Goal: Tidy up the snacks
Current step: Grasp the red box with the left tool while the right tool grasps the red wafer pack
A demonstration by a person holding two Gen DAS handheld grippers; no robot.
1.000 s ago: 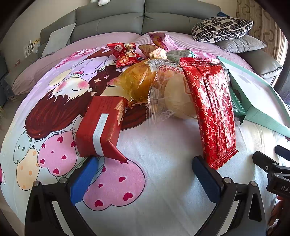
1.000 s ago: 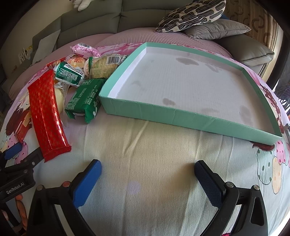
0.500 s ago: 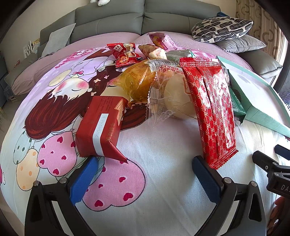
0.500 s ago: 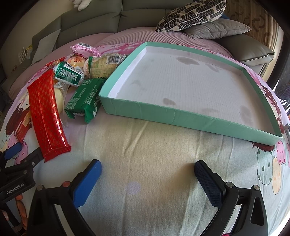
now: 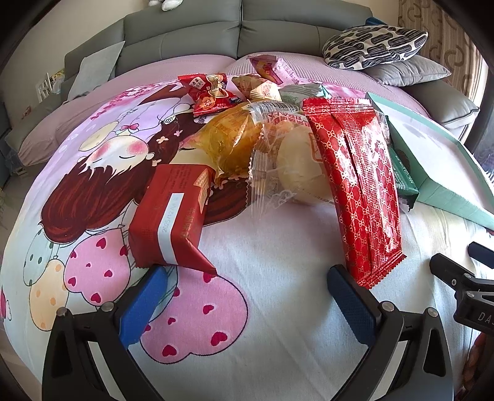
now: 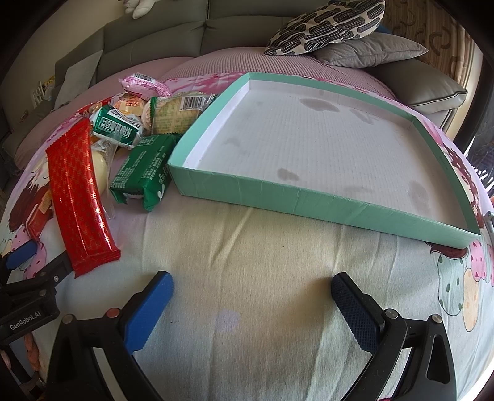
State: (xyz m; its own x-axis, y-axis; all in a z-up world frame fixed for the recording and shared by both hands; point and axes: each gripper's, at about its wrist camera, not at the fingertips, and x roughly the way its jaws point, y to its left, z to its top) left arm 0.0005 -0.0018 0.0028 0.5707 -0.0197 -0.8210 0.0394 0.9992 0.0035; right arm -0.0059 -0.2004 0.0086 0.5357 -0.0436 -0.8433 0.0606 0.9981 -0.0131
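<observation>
Snacks heaped on a bed under a cartoon-print blanket (image 5: 271,308), grey sofa (image 5: 200,34) behind. In the left wrist view: left gripper (image 5: 247,277) low over the blanket, blue-padded fingers (image 5: 145,305) spread wide, nothing between them. Just beyond the left pad, a dark red wrapped block (image 5: 173,216) with a white date strip, its near corner almost over the pad. By the right pad, the lower end of a long red patterned packet (image 5: 358,188), lying lengthwise away from the camera and overlapping a clear-wrapped pale bun (image 5: 296,166). Beside that, a yellow-wrapped pastry (image 5: 231,142); farther back, a small red candy bag (image 5: 210,92), a beige wrapped piece (image 5: 259,86) and a pink packet (image 5: 271,69). At the right edge, part of the right gripper's black frame. In the right wrist view: right gripper (image 6: 251,296) likewise open and empty, hovering above bare blanket. Ahead of it, a shallow mint-green box (image 6: 324,203), white inside with a few dark stains, holding no snacks. Against the box's left wall, a green packet (image 6: 145,169); behind that, a green-and-white pack (image 6: 119,126), a pale green barcoded pack (image 6: 176,114) and the pink packet (image 6: 145,84). Long red patterned packet (image 6: 78,197) well left of the box. Patterned cushion (image 6: 327,21) on a grey pillow (image 6: 367,51) beyond the box.
</observation>
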